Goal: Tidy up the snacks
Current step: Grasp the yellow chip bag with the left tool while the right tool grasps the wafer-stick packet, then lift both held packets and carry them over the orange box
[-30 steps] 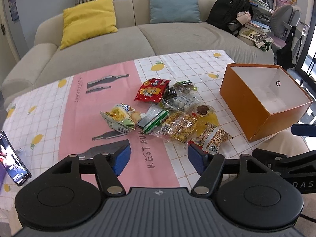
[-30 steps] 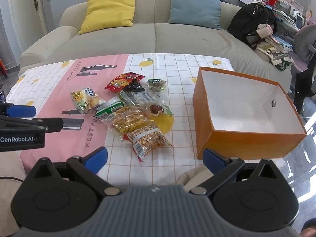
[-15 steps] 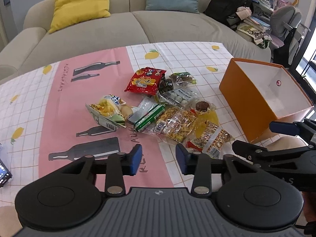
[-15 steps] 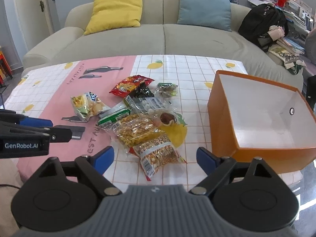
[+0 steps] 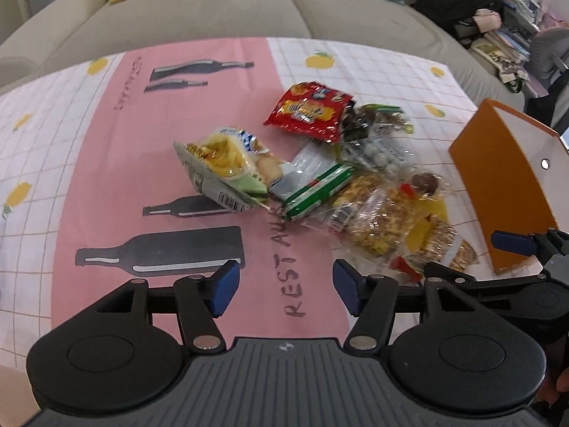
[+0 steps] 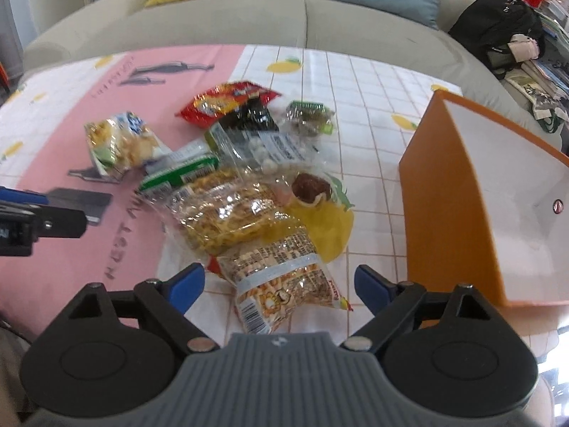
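Several snack packets lie in a heap mid-table: a red bag [image 5: 310,111], a yellow-green chip bag [image 5: 224,167], a green-white bar [image 5: 316,192], a clear noodle-snack bag [image 6: 227,210] and a peanut bag [image 6: 284,284]. An open orange box [image 6: 448,195] stands to the right, white inside with nothing visible in it. My left gripper [image 5: 284,284] is open and empty, over the pink cloth just short of the heap. My right gripper [image 6: 281,284] is open, its fingers on either side of the peanut bag and above it.
The table carries a pink and white checked cloth [image 5: 106,163] with bottle and lemon prints. A beige sofa [image 6: 284,17] with yellow and blue cushions lies behind. A black backpack [image 6: 498,35] and cluttered shelves are at the back right.
Both grippers moved forward and down toward the heap. My left jaws narrowed, then widened again. My right gripper came over the peanut bag.
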`<action>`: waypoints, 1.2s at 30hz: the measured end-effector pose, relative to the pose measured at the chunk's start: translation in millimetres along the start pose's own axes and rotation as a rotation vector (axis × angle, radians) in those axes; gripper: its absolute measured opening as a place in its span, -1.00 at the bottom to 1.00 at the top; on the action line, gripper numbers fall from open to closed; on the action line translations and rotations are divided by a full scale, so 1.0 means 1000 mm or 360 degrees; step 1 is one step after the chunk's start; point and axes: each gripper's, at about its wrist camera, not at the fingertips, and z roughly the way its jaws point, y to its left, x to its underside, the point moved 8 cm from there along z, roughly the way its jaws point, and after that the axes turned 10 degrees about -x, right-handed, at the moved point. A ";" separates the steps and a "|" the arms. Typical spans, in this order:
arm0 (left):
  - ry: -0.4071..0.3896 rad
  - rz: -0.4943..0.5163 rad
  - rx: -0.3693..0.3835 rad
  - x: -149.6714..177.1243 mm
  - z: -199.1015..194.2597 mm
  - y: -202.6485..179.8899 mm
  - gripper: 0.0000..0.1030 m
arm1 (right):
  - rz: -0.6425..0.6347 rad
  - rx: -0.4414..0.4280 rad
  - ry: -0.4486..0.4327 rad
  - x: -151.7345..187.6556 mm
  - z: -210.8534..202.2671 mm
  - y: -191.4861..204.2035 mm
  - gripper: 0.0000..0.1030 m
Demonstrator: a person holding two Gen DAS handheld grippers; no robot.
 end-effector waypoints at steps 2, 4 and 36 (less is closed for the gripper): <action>0.0018 -0.0025 0.0001 -0.001 0.007 0.003 0.40 | -0.0006 0.0004 0.0017 -0.001 0.010 -0.003 0.85; 0.0024 -0.0057 0.0003 -0.005 0.012 0.007 0.44 | -0.0005 0.0006 0.0043 0.001 0.019 -0.005 0.87; -0.0042 -0.0506 -0.0160 -0.059 0.084 0.053 0.17 | 0.0131 -0.0034 0.0087 0.013 0.048 -0.022 0.34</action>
